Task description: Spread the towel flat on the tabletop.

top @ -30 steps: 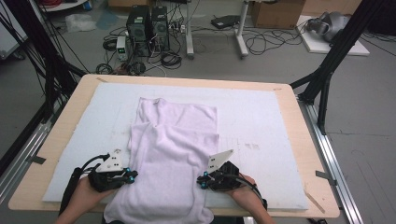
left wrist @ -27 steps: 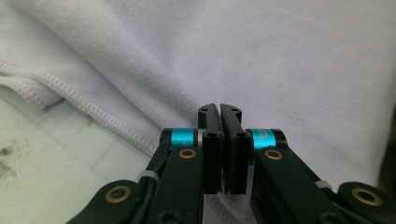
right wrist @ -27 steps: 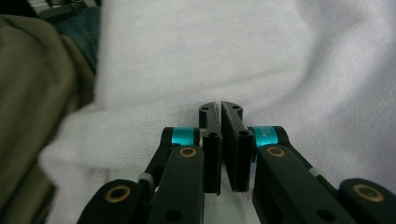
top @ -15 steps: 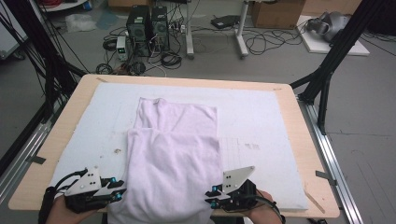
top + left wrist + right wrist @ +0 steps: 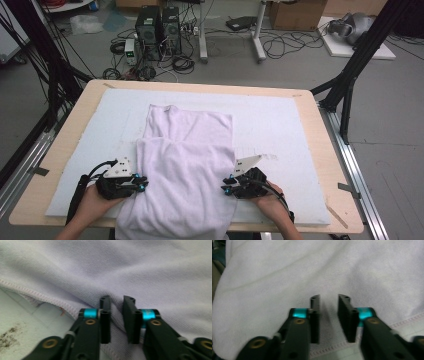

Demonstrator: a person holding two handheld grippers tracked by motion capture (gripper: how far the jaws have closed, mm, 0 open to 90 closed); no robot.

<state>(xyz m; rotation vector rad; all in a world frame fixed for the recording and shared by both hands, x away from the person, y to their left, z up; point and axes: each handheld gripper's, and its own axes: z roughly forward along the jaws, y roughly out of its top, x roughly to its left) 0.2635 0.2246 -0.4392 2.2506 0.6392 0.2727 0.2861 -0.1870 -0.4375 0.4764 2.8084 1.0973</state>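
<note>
A pale lilac cloth [image 5: 185,165] lies on the white mat [image 5: 280,120], its near half doubled over the far half, with a fold edge across the middle. My left gripper [image 5: 142,185] sits at the cloth's left edge. In the left gripper view its jaws [image 5: 116,300] have just been closing and stand nearly together, with a ridge of cloth [image 5: 150,270] pinched between them beside the stitched hem. My right gripper [image 5: 225,189] rests at the cloth's right edge. Its jaws [image 5: 329,298] have also just been closing but keep a gap, with flat cloth [image 5: 337,265] under them.
The mat covers most of a wooden table [image 5: 320,140], with bare wood along the rim. The cloth's near end hangs over the front edge between the person's hands. Black frame legs, computers and cables stand on the floor beyond the table.
A second ago both grippers were at the cloth's sides. They drew back toward the person, then came forward again. The cloth now shows a doubled layer with a fold across its middle.
</note>
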